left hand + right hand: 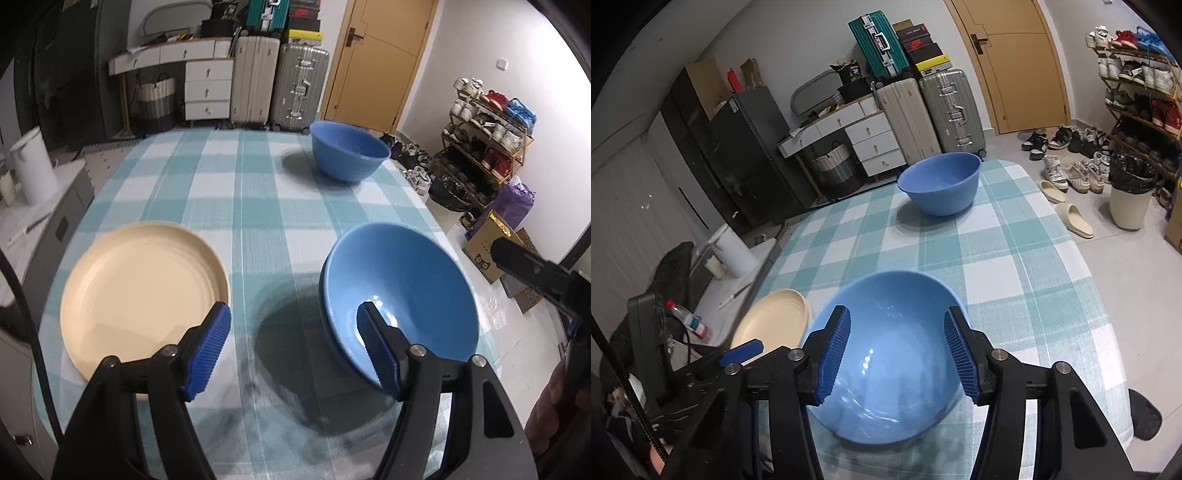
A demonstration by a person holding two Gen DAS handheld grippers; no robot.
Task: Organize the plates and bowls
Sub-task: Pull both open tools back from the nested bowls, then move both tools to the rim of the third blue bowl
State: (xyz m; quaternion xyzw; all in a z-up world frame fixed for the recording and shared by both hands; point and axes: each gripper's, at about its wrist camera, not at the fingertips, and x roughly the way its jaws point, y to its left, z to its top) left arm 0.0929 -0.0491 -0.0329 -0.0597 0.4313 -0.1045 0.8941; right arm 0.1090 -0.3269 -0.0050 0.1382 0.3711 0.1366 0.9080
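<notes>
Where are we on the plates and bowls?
Done: near bowl looks like two stacked, beside the cream plate on the table. In hand: nothing; left gripper and right gripper are both open and empty. Left: far bowl stands alone, probably next to stack.

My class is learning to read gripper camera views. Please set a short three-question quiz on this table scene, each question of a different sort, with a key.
1. True or false: the cream plate holds a bowl.
2. How many blue bowls stand on the checked tablecloth?
3. The left gripper hangs over: A) the plate's middle, B) the cloth between plate and near bowl, C) the far bowl.

Key:
1. False; the plate is bare.
2. Two, near and far.
3. B. Its jaws are open, gripping nothing; so are those of the right gripper.
</notes>
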